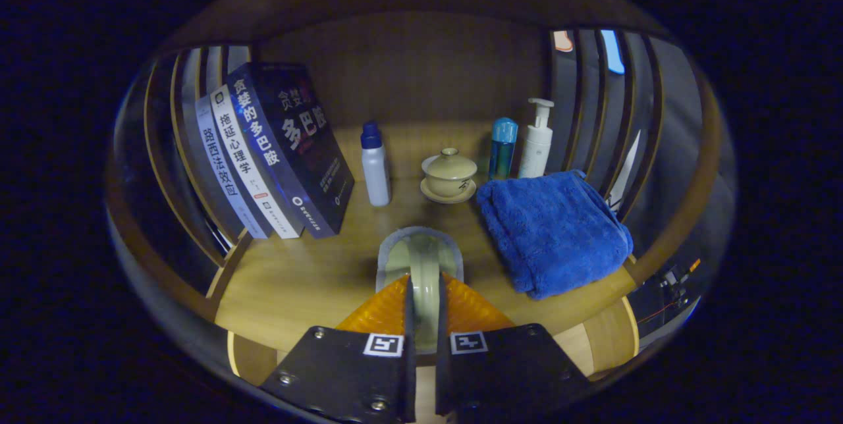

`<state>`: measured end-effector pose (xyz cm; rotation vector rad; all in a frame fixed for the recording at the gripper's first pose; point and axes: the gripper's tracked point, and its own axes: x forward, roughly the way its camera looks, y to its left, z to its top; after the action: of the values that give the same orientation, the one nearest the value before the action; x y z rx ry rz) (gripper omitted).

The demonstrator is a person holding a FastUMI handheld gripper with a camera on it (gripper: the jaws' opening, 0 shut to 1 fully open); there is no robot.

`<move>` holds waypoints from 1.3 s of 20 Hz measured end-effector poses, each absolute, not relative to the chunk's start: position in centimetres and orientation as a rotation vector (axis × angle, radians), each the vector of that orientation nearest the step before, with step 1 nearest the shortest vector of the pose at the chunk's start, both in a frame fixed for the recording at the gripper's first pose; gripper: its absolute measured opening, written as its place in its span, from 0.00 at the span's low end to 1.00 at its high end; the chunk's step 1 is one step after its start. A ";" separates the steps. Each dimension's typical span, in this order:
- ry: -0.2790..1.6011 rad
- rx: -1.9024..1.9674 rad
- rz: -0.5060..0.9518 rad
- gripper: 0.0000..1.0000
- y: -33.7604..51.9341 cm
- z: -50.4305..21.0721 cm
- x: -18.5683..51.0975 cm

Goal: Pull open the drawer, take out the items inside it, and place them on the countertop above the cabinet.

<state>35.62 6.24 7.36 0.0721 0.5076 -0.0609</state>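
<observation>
gripper: the gripper [421,305] has its two fingers pressed in on a thin pale object [421,266] held edge-on between them; it looks like a small plate or saucer with a rounded rim, glazed and smooth, though its exact kind is hard to tell.
held item: it sticks out just ahead of the fingertips, its long axis running straight away from the gripper, over the near part of the countertop [309,279].
key relation: the wooden surface lies directly below and ahead of the item, so, as a judgement, the coming move is a short lowering onto the bare patch between the books and the towel.
countertop: warm wood grain, flat, matte.
far row: a white bottle [375,170] with a dark cap, a lidded ceramic cup [449,177] on its saucer, a blue tube [503,147], a white pump bottle [537,139].
left: three books [276,154] leaning upright, glossy spines.
right: a folded blue towel [553,230], plush and soft, near the right edge.
drawer: no word on it from here.
</observation>
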 end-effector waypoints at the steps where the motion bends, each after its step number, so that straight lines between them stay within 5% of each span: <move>1: 0.511 0.073 -0.061 0.12 6.3 7.3 36.0; 12: 0.531 0.033 -0.107 0.20 4.9 5.8 37.5; 13: 0.544 0.016 -0.116 0.35 4.7 5.5 37.3; 15: 0.523 0.010 -0.113 0.44 4.9 6.1 36.8; 19: 0.436 0.052 -0.083 1.00 5.8 9.2 35.4; 26: 0.273 0.130 -0.086 0.99 5.1 16.1 27.8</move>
<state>27.81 5.13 16.07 0.1298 0.2730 -0.0861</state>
